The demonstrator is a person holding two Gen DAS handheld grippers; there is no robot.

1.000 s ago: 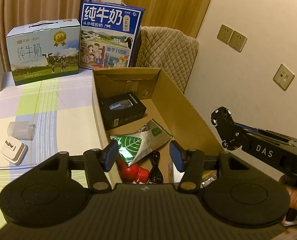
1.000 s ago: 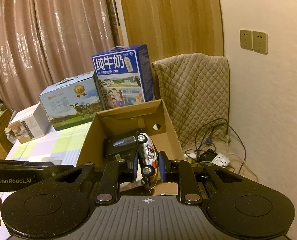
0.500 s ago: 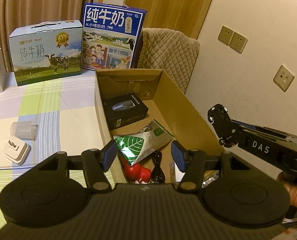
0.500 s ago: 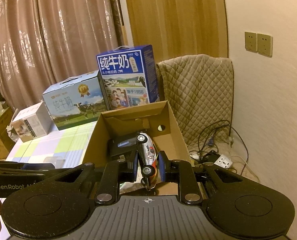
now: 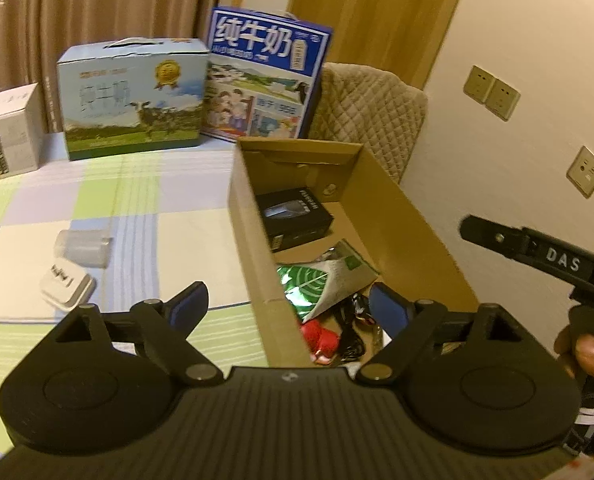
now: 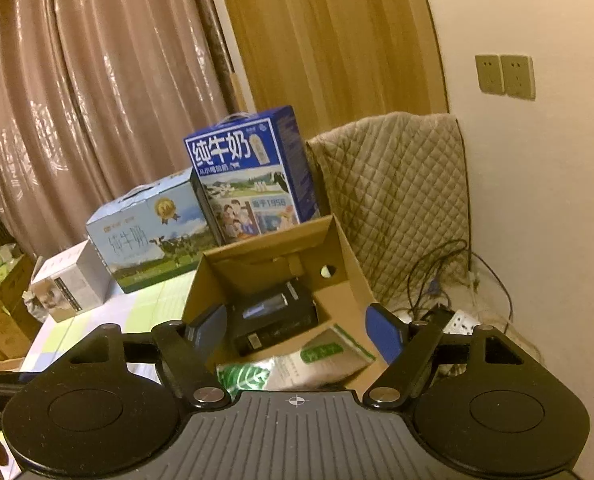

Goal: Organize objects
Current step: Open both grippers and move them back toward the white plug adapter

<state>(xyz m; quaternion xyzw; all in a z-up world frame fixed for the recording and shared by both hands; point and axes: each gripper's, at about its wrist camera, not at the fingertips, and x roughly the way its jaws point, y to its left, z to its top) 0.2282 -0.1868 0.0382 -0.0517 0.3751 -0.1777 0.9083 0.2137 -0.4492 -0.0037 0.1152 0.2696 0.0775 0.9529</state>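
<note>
Cardboard box (image 5: 413, 236) holding black carton (image 5: 295, 216) and green pouch (image 5: 321, 280), both grippers – left (image 5: 287, 304), right (image 6: 297, 330) – fingers spread wide, empty.

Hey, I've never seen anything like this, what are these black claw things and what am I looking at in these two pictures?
Each picture comes from a camera mounted on a hand-held two-finger gripper, looking along its fingers. One view is from the left gripper, the other from the right gripper. A hand holding the right one shows in the left view. Both are open and hold nothing. On the checked table stands an open cardboard box holding a black box, a green leaf packet and something red. Beside it lie a white charger and a clear cup.
</note>
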